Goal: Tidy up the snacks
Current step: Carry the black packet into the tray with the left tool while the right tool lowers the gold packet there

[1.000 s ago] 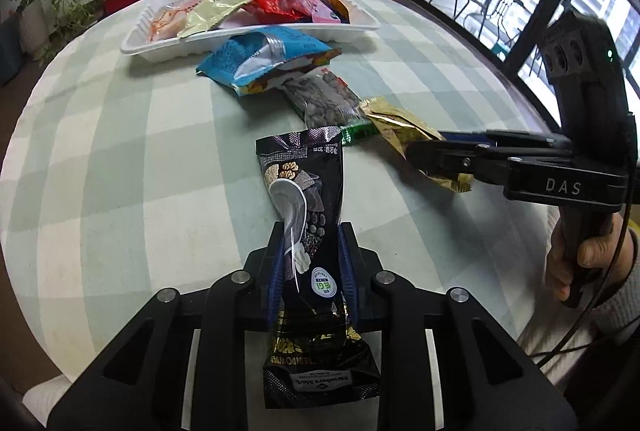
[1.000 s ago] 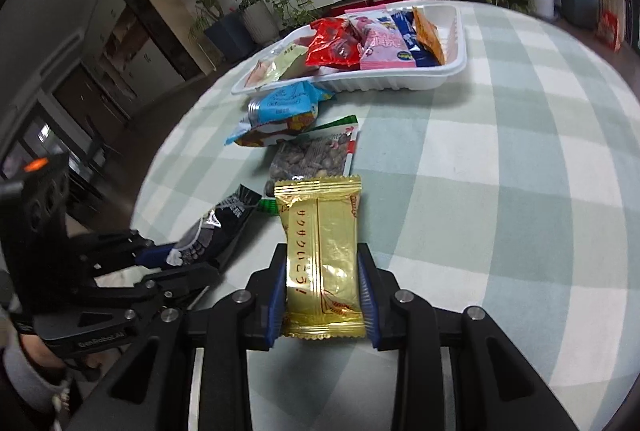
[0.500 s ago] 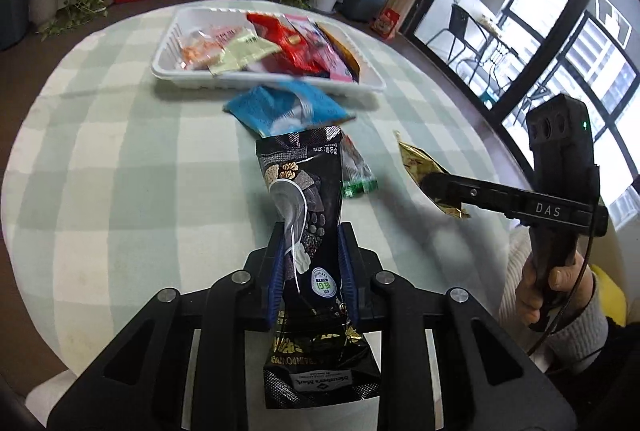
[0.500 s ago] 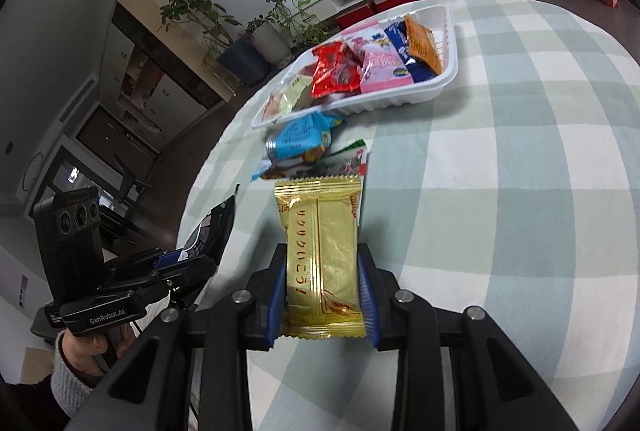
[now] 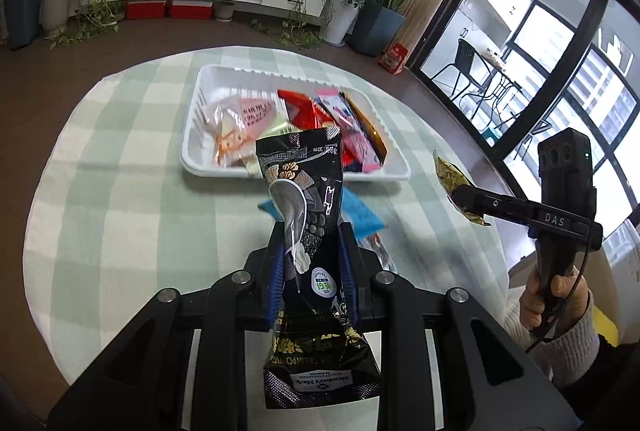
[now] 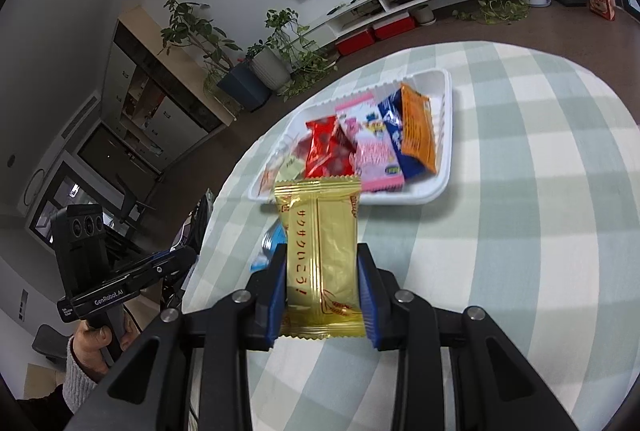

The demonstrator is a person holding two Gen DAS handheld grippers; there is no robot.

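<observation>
Left gripper point(image 5: 312, 263) clenches a black packet point(image 5: 308, 215), right gripper point(image 6: 322, 287) a gold packet point(image 6: 322, 251), raised for dropping into the white tray point(image 5: 192, 151)

Daylight from the windows point(image 5: 568, 79) at the right of the left view gives us a bright, evenly lit room. Soft shadows fall under the tray point(image 5: 192, 159) on the tablecloth point(image 5: 120, 191). We see strong fisheye bending and dark corners in both views, glare on the gold wrapper point(image 6: 322, 255), and slight motion blur.
</observation>
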